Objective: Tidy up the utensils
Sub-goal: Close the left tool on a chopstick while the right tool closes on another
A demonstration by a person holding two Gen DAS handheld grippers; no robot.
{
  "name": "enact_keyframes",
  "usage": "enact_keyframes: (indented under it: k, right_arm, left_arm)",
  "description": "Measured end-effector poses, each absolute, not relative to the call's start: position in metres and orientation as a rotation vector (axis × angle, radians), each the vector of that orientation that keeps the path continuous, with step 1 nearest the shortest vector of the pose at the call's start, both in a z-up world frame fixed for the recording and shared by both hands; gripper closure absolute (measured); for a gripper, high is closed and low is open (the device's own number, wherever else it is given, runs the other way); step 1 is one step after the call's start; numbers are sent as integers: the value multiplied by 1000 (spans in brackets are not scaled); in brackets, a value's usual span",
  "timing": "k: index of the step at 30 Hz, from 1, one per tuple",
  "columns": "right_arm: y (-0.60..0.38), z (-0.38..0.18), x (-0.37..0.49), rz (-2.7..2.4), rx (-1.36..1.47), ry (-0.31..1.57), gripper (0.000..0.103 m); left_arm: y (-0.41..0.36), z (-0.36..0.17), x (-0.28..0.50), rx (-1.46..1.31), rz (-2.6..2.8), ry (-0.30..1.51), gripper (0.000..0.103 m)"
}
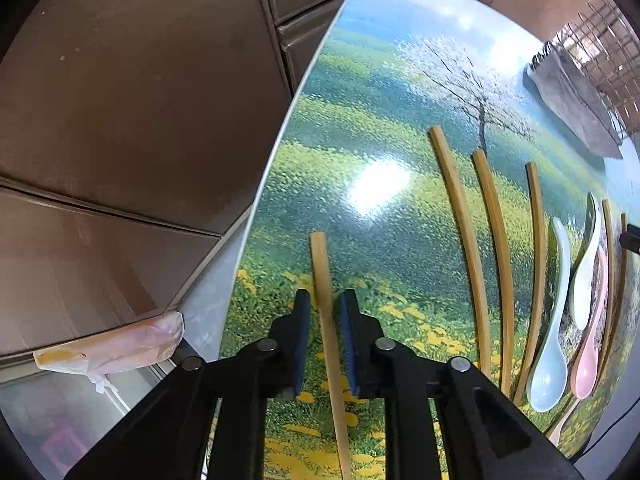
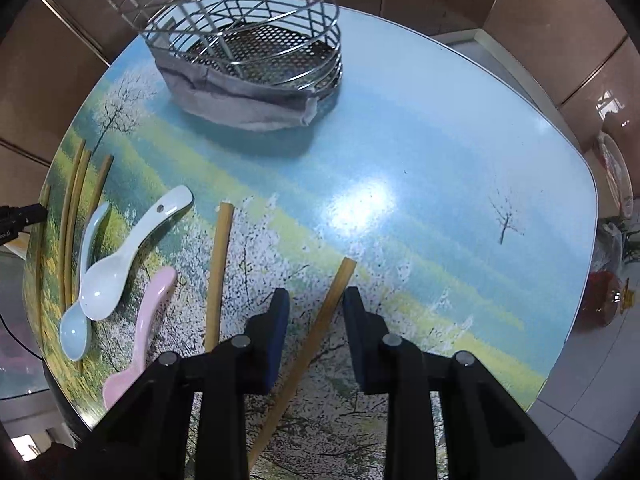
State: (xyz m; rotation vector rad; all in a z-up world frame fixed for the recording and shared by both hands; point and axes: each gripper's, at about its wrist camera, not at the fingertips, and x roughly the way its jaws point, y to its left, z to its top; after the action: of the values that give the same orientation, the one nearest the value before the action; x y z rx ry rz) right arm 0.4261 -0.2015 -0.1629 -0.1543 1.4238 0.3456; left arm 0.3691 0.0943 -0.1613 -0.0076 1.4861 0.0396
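While both claws point down at the table (image 2: 400,140), the pick-up step of the task is judged to be in hand – one chopstick per claw.

**Left gripper** (image 1: 326,308). The jaws are set narrow and stand astride the outermost chopstick (image 1: 320,264), which lies flat near the table edge. A thin strip of table is seen on either side of the stick, so a firm clamp is not shown. Three further chopsticks (image 1: 496,240) are laid side by side to the right, well apart from the claw.

**Right gripper** (image 2: 316,304). The jaws are partly open. The slanted chopstick (image 2: 342,276) runs between them, close to the right-hand pad, with a clear gap to the other pad. It is not held. A neighbouring chopstick (image 2: 220,264) lies just outside the left-hand pad. Beyond it are the pink spoon (image 2: 148,312), the white spoon (image 2: 120,268) and the blue spoon (image 2: 80,320); the white bowl rests over the blue one.

**Destination.** The wire basket (image 2: 280,82) is seated on a grey cloth (image 2: 240,108) at the far side of the table and appears empty.

**Next move.** Both pairs of jaws are to be closed fully on their sticks. For the right claw, a slight turn to match the slant is advised – otherwise the stick may pivot when lifted. Each stick is then to be raised and carried to the basket.
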Motion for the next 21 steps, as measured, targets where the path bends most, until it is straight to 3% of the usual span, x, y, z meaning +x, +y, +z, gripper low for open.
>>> enact_keyframes:
  k: [5,21]
  right_arm:
    - [-193,-164,426,355,-210,1433,76]
    - [-190,-165,432,363,-236,1447,74]
  left_arm:
    - [87,-160,372,-10,23,1554,94]
    - [89,-168,381,19,-8,1628,95]
